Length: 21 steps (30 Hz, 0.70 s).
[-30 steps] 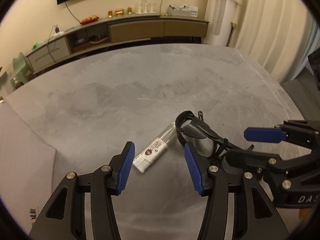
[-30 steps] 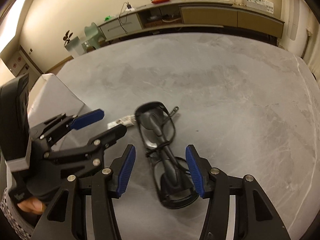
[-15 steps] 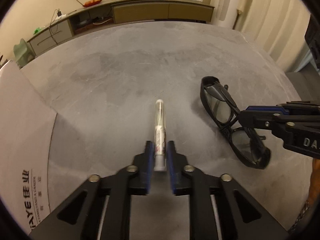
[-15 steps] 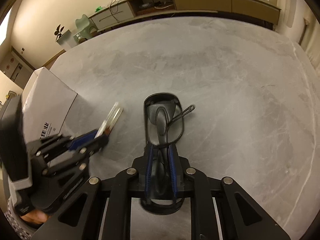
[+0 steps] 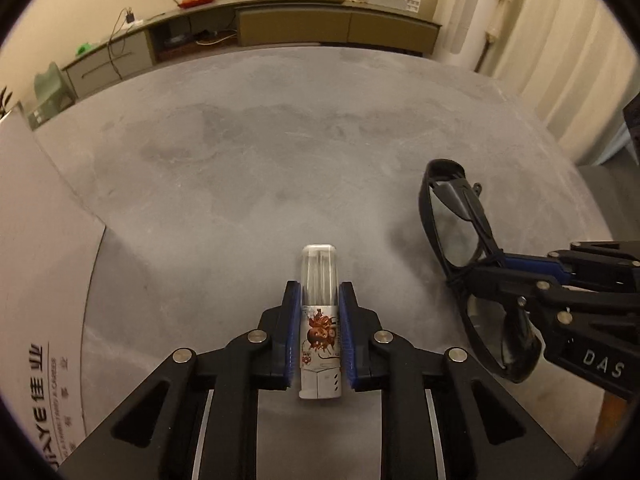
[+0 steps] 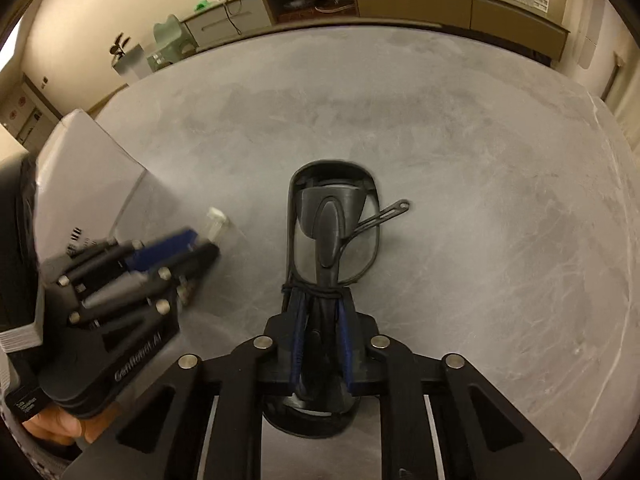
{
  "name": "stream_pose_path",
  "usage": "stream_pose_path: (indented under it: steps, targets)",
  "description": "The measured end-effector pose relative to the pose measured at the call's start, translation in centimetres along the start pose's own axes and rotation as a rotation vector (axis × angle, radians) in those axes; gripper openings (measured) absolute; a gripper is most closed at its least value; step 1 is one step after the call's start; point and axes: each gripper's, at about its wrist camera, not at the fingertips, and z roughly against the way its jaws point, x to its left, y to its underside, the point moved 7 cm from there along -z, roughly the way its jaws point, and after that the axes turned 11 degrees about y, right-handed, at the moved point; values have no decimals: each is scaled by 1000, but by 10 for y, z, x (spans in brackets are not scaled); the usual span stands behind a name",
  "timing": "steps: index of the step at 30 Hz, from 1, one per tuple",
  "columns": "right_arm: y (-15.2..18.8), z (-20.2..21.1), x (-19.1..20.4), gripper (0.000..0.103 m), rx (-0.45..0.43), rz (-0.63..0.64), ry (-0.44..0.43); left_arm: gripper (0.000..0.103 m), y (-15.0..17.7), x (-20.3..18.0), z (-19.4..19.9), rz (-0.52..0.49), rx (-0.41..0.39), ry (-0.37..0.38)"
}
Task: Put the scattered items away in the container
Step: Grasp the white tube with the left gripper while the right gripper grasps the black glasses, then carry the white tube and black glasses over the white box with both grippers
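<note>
Both grips set, box to the left — the left gripper (image 5: 320, 332), fingers just closed, pinches a small clear-capped tube (image 5: 320, 320) lengthwise, its long axis in line w/ the fingers, cap pointing away. The right gripper (image 6: 320, 340), fingers likewise just closed, pinches folded dark glasses (image 6: 332, 236) near the bridge, one lens sticking out ahead over the grey desk (image 6: 480, 200). The white cardboard box (image 5: 36, 260) sits just left of the left gripper, so the tube looks nearer to drop-off; glasses must cross farther.
</note>
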Motion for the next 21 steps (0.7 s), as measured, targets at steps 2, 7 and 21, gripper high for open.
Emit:
stream_pose_path:
  steps: [2, 7, 21]
  targets:
    - [-2, 7, 1, 16, -19, -10, -15, 19, 4, 0, 12, -1, -17, -16]
    - [-1, 20, 6, 16, -34, -38, -70, 19, 17, 3, 43, 37, -50, -18]
    - [24, 43, 48, 17, -63, 23, -134, 19, 29, -1, 105, 17, -127, -119]
